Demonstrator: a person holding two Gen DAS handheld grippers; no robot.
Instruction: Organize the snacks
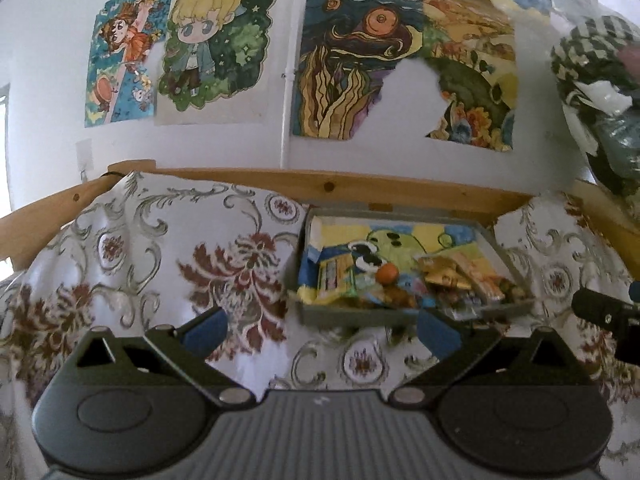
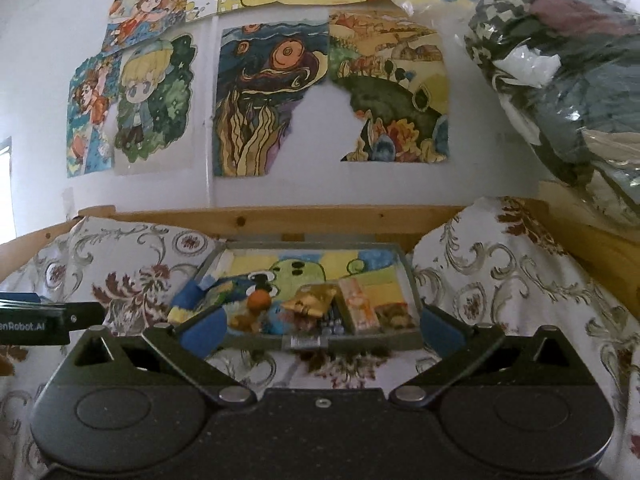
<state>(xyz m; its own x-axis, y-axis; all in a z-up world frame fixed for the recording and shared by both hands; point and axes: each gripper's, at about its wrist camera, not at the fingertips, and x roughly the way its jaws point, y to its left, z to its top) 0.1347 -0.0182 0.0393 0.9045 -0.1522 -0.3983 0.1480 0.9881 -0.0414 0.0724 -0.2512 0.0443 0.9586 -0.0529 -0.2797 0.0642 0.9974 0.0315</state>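
Right wrist view: both my grippers [image 2: 320, 330] [image 1: 320, 330] hang spread, empty; the tray's [image 2: 256, 338] snacks [image 2: 310, 304] look light, crinkly, probably slippery, so I'd pinch edges.

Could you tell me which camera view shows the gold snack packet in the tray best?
The right wrist view: the gold snack packet sits central and fairly sharp. In the left wrist view it is off-centre and blurrier.

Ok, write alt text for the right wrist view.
The open, empty right gripper faces a shallow grey tray of mixed snacks on a floral cloth. Colourful drawings cover the white wall behind; the left gripper shows at left.
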